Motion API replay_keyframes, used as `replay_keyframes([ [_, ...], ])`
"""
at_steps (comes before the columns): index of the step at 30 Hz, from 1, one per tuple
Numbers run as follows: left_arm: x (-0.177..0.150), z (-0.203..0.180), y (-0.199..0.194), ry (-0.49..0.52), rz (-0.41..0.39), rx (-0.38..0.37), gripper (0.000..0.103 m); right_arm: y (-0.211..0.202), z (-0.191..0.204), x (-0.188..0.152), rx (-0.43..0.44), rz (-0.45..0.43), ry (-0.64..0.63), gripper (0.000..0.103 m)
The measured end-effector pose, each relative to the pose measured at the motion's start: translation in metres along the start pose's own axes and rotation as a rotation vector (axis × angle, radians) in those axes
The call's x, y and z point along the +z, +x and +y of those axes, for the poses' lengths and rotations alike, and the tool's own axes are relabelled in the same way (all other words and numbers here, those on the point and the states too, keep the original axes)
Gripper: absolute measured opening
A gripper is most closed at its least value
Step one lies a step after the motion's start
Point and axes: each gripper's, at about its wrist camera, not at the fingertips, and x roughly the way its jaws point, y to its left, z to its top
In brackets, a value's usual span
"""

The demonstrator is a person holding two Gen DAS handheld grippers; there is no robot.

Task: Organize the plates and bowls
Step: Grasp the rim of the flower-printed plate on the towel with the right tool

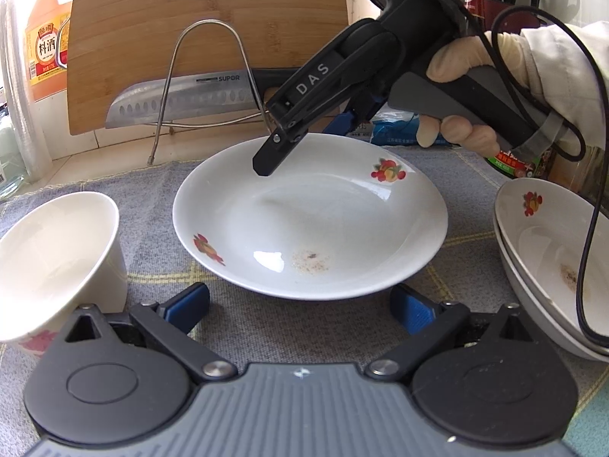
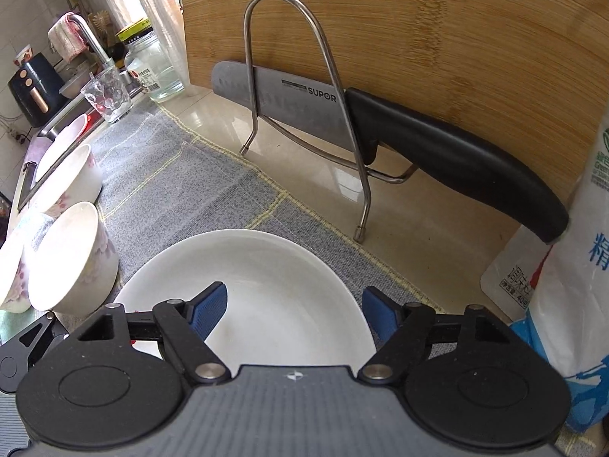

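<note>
- Your right gripper (image 2: pixel 295 310) hangs over the far edge of the white plate (image 1: pixel 310 217), in the middle of the left wrist picture.
- Its blue pads (image 2: pixel 209 306) sit one on each side of the plate's rim. They are partly closed but not pressing yet, so nothing is held.
- Slide one pad under the rim and keep the other on top. Then squeeze slowly until the plate feels snug.
- Lift it flat, because a smooth plate can slip out.
- Your left gripper (image 1: pixel 300 306) waits at the bottom of its picture. Its tongs are wide and empty, just near the plate's close edge.
- A stack of two plates (image 1: pixel 548 259) sits at the right edge. I think this plate belongs on top of it.
- A white bowl (image 1: pixel 57 262) stands at the lower left. Keep clear of it.
- Mind the knife (image 2: pixel 380 125) in the wire rack (image 2: pixel 304 114) at the top.
</note>
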Motion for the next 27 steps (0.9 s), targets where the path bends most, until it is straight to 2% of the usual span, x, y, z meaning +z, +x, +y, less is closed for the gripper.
replay_keyframes([
  [15, 0.0008, -0.0020, -0.0024, 0.058, -0.011, 0.005, 0.101, -0.0053, 0.0050, -0.0083, 0.042, 0.068, -0.035, 0.080],
  [27, -0.0001, -0.0022, -0.0033, 0.077, -0.014, 0.009, 0.102, -0.0040, 0.0031, -0.0069, 0.065, 0.056, -0.017, 0.081],
])
